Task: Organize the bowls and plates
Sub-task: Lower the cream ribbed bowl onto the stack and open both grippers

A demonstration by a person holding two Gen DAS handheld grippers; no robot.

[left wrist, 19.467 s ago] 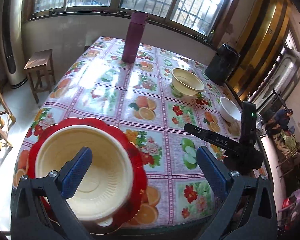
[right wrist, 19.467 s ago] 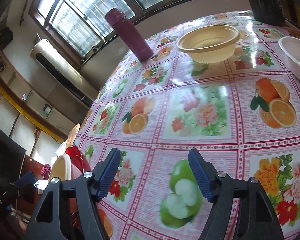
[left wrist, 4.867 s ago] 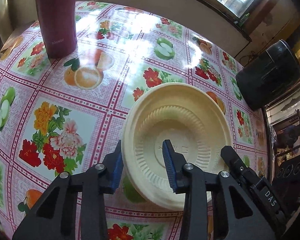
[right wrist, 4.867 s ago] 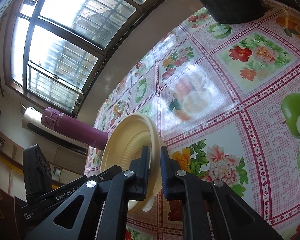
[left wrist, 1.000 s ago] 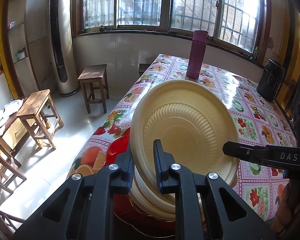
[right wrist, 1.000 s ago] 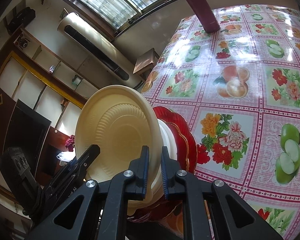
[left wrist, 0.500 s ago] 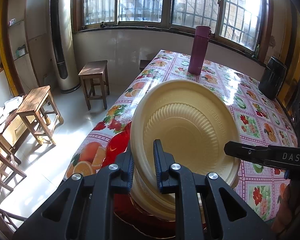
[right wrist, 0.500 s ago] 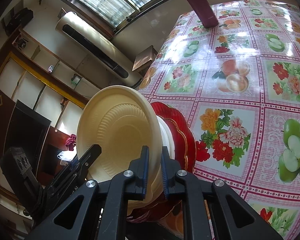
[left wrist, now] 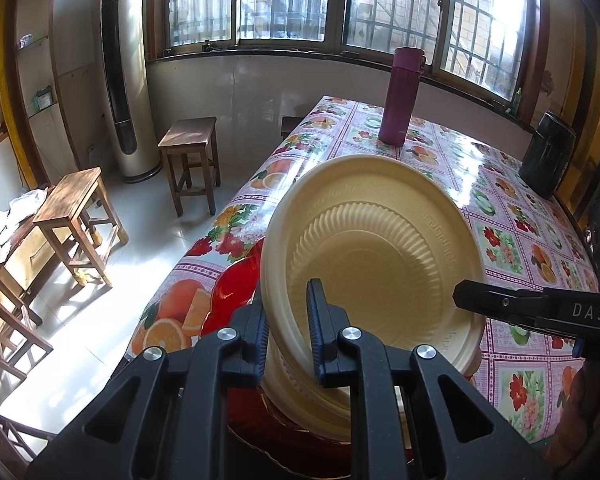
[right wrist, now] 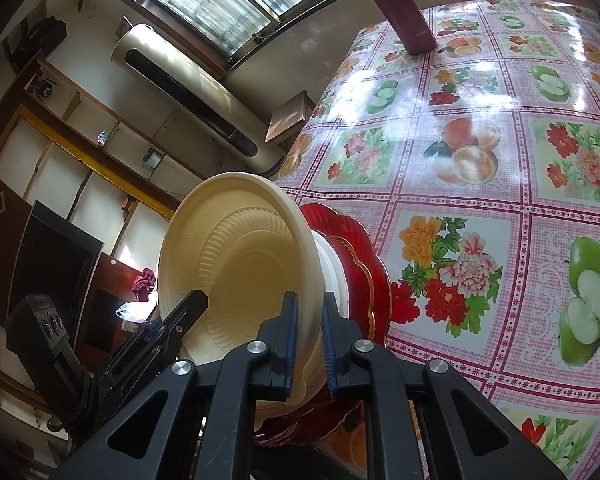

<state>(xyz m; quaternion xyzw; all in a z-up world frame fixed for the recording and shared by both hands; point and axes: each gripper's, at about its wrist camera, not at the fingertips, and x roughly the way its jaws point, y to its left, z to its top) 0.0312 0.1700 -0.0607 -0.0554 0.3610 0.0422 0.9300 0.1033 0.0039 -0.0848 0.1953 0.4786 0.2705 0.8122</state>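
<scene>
1. Both tools clamp the cream bowl (left wrist: 374,264) by its rim: left gripper (left wrist: 287,334) at its six o'clock, right gripper (right wrist: 309,338) opposite.
2. It hangs tilted over the stacked bowls on the red plate (right wrist: 364,256) at the table's (right wrist: 500,184) edge.
3. Uneven release could skid it floorward!

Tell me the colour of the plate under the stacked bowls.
Red, with a scalloped, gold-trimmed edge: the plate shows best in the right wrist view.
</scene>
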